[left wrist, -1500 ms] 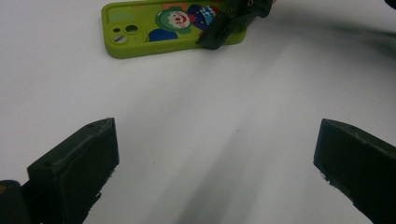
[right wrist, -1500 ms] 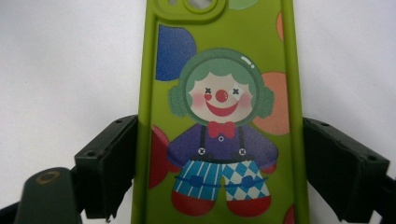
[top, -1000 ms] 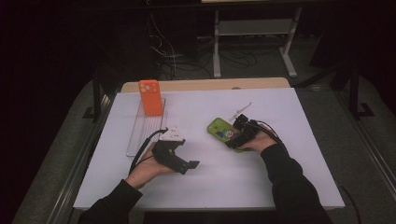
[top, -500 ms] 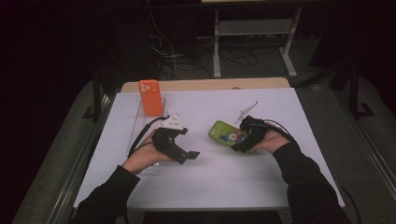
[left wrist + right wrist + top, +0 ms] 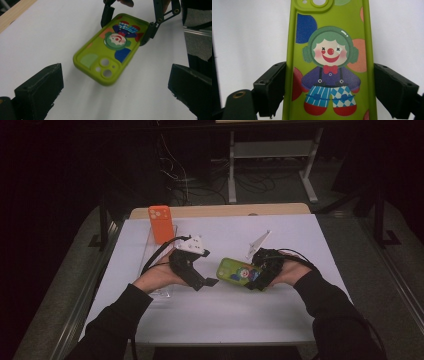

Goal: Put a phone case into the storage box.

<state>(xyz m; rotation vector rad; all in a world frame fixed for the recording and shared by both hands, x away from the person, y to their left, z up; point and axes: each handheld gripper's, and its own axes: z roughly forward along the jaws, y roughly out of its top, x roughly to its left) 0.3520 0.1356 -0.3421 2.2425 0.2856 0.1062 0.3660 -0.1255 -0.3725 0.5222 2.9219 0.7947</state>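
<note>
A green phone case (image 5: pixel 234 271) with a clown picture is held just above the white table (image 5: pixel 225 315), camera end raised and pointing left. My right gripper (image 5: pixel 254 279) is shut on its long sides near the bottom end; in the right gripper view the jaws press both edges of the case (image 5: pixel 329 50), right gripper (image 5: pixel 329 85). My left gripper (image 5: pixel 206 282) stands open a short way left of the case. In the left gripper view the case (image 5: pixel 110 50) lies ahead between the wide jaws, left gripper (image 5: pixel 116 73), with the right gripper (image 5: pixel 128 23) behind it.
An orange phone case (image 5: pixel 161 223) stands upright at the back left, on a clear tray (image 5: pixel 159 292) that runs along the table's left side under my left hand. A wooden strip (image 5: pixel 220 211) edges the far side. Dark floor and cables lie beyond.
My left gripper has moved away from the person and right, closer to the green case. The right gripper has carried the case slightly toward the person.
</note>
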